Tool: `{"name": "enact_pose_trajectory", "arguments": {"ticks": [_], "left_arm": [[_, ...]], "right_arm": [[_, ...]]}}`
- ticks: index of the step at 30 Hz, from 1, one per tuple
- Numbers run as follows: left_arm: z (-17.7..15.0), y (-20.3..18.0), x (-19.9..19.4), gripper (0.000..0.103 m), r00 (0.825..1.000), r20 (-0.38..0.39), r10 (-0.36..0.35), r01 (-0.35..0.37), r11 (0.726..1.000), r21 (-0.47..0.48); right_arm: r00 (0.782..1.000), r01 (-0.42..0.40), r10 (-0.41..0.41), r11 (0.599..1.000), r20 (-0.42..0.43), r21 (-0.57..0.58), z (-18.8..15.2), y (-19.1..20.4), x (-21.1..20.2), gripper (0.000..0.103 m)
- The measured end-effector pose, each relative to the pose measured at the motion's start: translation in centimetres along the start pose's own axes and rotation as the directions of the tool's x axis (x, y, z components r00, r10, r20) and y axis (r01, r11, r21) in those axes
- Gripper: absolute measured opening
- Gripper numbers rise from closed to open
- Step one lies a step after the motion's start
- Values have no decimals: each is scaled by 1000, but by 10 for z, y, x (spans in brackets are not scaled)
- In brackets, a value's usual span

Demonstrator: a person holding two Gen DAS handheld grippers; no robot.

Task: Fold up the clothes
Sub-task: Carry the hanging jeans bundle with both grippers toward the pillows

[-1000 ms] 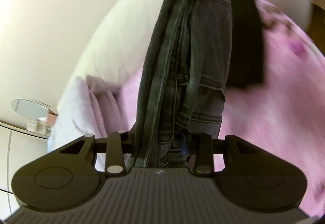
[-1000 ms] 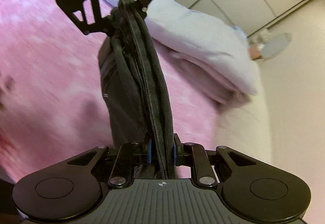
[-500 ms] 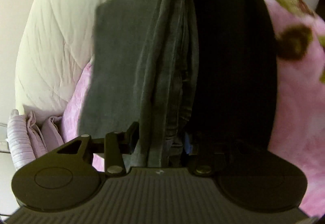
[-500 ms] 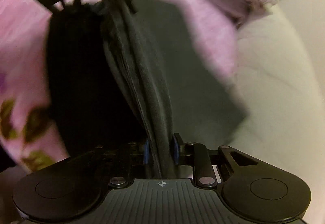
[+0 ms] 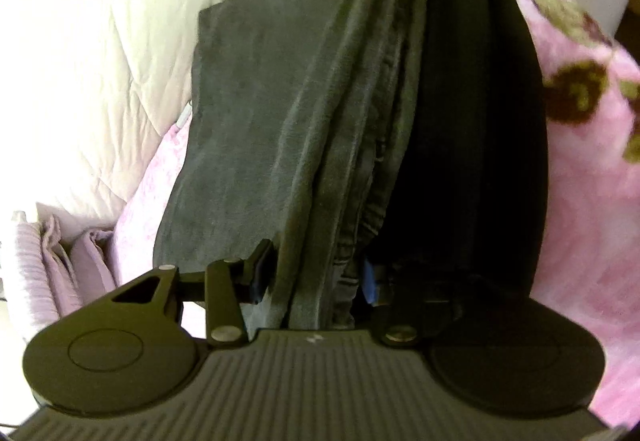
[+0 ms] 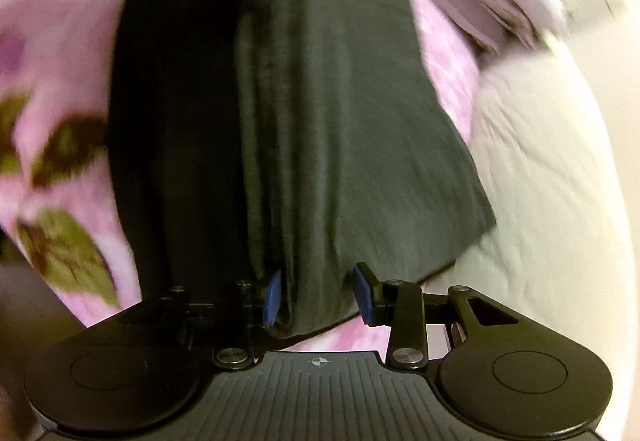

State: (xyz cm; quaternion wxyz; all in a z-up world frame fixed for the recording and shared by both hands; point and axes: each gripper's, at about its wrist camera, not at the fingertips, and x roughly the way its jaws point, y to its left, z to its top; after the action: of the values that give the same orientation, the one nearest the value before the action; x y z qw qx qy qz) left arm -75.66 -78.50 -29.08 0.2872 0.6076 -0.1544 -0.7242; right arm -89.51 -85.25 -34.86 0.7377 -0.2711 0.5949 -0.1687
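Observation:
Dark grey jeans [image 5: 360, 113] stretch as a bunched ridge between my two grippers, low over a bed. One grey panel of them [image 5: 248, 101] lies flat on the pink blanket. My left gripper [image 5: 316, 277] has the bunched denim packed between its pads, and its jaws are closing on it. In the right wrist view the same jeans [image 6: 340, 121] run away from my right gripper [image 6: 319, 297]. Its jaws are opening. The cloth edge still sits between the blue pads [image 6: 365, 299], slack, with a gap on the right side.
A black folded garment [image 5: 480, 121] lies right beside the jeans, also seen in the right wrist view [image 6: 172, 121]. The pink floral blanket [image 5: 580, 201] covers the bed. A white quilt [image 5: 100, 61] and lilac folded bedding [image 5: 48, 269] lie along the far side.
Both grippers came down with the jeans, which hung free before and now lie on the blanket beside the black garment. The right jaws have spread apart from a tight grip.

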Motion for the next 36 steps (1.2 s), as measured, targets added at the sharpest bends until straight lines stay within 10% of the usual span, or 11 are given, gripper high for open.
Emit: {"name": "enact_pose_trajectory", "arguments": {"ticks": [9,13,17,19,21,23,30,36], "left_arm": [[-23,73,-7,35,984,57,-171,180,954,-240],[-33,93,-9,34,975,76,-209,222,939,-264],[-49,90,-16,34,971,87,-223,238,934,-265],[-54,90,-16,35,971,92,-221,238,938,-252],[-49,82,-16,34,977,90,-195,210,956,-206],[-42,70,-20,34,988,88,-129,143,975,-172],[-61,24,-55,33,996,92,-3,13,994,-104],[-56,-28,-17,37,1000,27,-7,8,1000,-7]], "right_arm": [[998,57,-56,994,-16,98,14,-4,-16,44],[993,77,-92,978,68,195,25,-6,-42,76],[996,70,-76,991,48,117,30,1,-14,78],[997,78,-79,992,5,100,23,1,5,69],[997,80,-79,987,-9,143,14,-13,10,30],[999,47,-49,974,4,221,11,-32,0,23],[996,50,-67,958,53,281,1,-27,-65,19],[1000,-21,19,981,11,193,3,8,-24,19]]}}
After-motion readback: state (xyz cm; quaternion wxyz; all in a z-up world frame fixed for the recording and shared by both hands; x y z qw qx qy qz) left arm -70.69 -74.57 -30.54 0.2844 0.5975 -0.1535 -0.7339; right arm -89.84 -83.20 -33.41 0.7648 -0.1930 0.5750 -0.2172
